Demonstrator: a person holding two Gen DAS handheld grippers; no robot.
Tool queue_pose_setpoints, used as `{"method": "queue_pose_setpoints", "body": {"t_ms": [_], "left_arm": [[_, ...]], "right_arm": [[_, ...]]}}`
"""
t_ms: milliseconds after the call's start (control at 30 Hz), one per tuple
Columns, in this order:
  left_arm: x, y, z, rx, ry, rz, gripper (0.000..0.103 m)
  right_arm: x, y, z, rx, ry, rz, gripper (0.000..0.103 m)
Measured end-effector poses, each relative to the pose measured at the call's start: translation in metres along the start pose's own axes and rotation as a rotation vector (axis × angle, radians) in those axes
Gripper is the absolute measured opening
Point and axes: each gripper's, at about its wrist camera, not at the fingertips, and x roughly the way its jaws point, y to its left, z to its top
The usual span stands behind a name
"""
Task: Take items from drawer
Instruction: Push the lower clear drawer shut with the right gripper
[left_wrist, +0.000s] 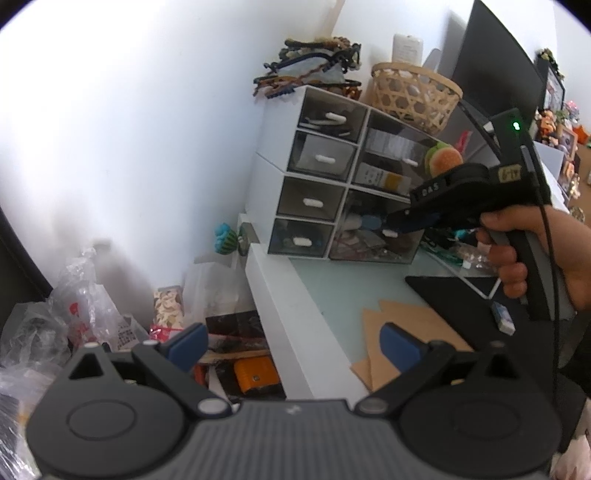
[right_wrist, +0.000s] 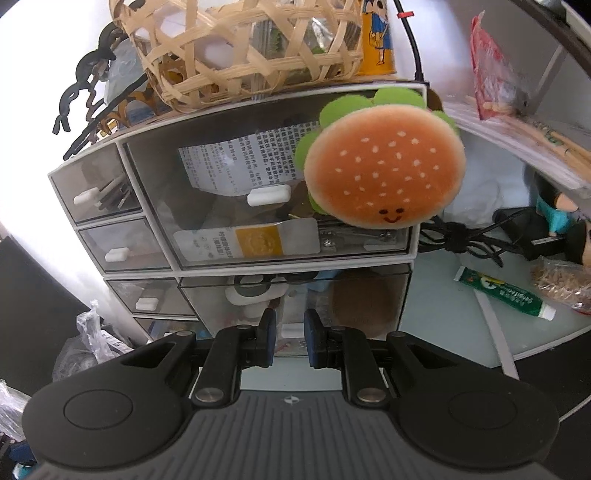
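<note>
A white drawer unit (left_wrist: 273, 155) with smoky clear drawers stands on the desk. My right gripper (right_wrist: 290, 338) is at the lower right drawer (right_wrist: 369, 306), its blue pads on either side of the white handle (right_wrist: 291, 329) with a small gap; I cannot tell whether they touch it. From the left wrist view the right gripper (left_wrist: 388, 223) reaches that same drawer front (left_wrist: 373, 240). My left gripper (left_wrist: 291, 345) is open and empty, held back over the desk's left edge. A plush burger (right_wrist: 384, 166) hangs in front of the upper right drawer.
A woven basket (right_wrist: 243, 48) and hair clips (left_wrist: 314, 62) sit on top of the unit. A green tube (right_wrist: 504, 293), tangled black cables (right_wrist: 461, 236) and a black mat (left_wrist: 450, 291) lie on the desk. Plastic bags (left_wrist: 85, 306) and clutter fill the floor left of the desk.
</note>
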Motion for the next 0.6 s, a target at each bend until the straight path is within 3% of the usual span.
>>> {"method": "queue_pose_setpoints", "body": {"t_ms": [300,367,433,600], "left_arm": [[-0.005,-0.008,0.001,0.015,-0.011,-0.016,0.101],[-0.007,-0.011,0.002,0.024,-0.013,-0.021,0.101],[-0.01,-0.015,0.002,0.032,-0.02,-0.026,0.101],[-0.019,-0.023,0.005,0.047,-0.038,-0.025,0.103]], "right_arm": [[-0.024,-0.004,-0.008,0.006,0.004,0.01,0.022],[-0.034,-0.009,-0.012,0.013,0.002,0.013,0.026],[-0.043,-0.011,-0.015,0.02,-0.01,0.016,0.043],[-0.068,-0.019,-0.023,0.028,-0.028,0.016,0.045]]}}
